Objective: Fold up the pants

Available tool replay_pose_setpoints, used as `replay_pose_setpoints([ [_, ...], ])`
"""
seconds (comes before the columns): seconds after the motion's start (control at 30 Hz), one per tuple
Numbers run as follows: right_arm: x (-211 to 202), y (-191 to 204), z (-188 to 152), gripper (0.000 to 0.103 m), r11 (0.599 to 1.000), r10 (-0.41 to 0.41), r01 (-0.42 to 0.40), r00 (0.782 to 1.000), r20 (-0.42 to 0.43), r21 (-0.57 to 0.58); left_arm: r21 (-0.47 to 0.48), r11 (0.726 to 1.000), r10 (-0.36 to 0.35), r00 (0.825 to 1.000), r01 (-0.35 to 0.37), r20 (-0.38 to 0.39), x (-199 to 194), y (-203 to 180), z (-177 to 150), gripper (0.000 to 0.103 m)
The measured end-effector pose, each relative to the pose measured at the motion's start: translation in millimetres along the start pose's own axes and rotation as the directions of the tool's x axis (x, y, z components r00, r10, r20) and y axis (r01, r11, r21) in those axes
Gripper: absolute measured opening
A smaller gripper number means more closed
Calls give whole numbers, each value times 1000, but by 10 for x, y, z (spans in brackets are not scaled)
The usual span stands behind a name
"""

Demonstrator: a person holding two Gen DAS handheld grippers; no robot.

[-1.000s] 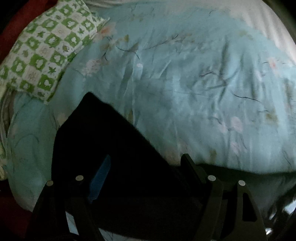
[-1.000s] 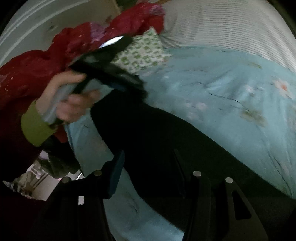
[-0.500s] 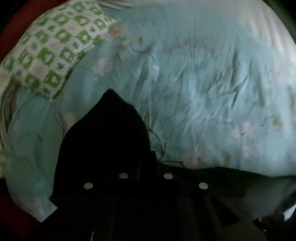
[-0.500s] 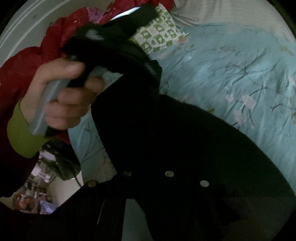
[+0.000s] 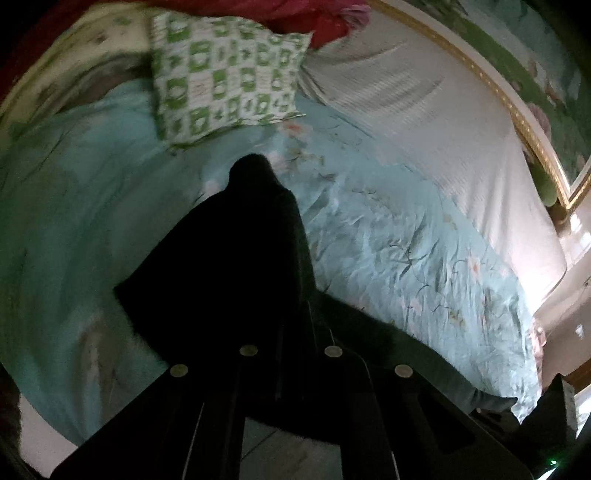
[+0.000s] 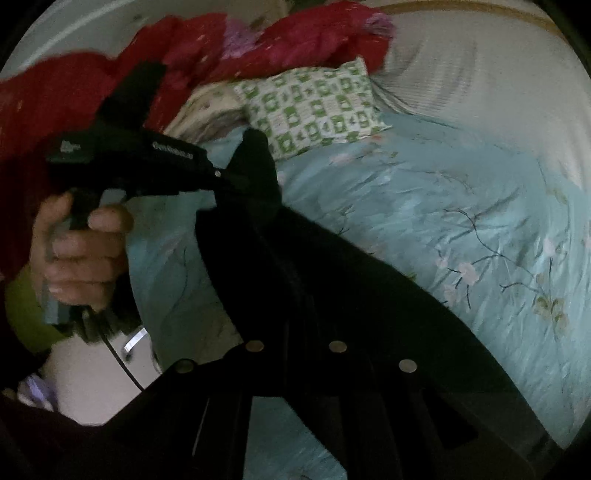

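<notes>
Black pants fill the middle of the left wrist view, bunched up and lifted off the bed, rising to a rounded peak that overlaps the light blue flowered quilt. The left gripper sits at the bottom of this view with its fingers together, clamped on the dark cloth; a strip of the pants runs from there toward the right edge of the bed. A green and white checked pillow lies near the head of the bed, with red bedding behind it and a white striped sheet along the far side. A gold-trimmed headboard curves past the sheet.

From the right wrist view, the right gripper is at the bottom, its fingers closed on the pants, which stretch as a taut dark band up and left to the left gripper. A bare hand with a green cuff grips that tool's handle at the left of the frame. The cloth hangs above the quilt near the bed's near edge. The checked pillow and the red bedding lie beyond, toward the head of the bed.
</notes>
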State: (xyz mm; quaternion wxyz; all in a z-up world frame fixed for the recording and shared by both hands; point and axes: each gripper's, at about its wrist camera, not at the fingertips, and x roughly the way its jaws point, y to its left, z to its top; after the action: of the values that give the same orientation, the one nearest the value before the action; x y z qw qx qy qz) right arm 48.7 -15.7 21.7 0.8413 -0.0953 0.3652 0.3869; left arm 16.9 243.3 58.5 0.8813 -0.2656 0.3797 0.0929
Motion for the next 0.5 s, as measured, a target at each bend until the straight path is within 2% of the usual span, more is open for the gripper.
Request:
replay_pose_setpoints([
  [0.27,131,24,-72,6,1000,-3,4,999,-43,31,-68,997,-30,999,29,-23,66,370,-262,4],
  [0.5,177,133,-83,6,1000,-25,25,998,-65,-7,-110,993,-53,997,47,-48,127,535,-353,5],
])
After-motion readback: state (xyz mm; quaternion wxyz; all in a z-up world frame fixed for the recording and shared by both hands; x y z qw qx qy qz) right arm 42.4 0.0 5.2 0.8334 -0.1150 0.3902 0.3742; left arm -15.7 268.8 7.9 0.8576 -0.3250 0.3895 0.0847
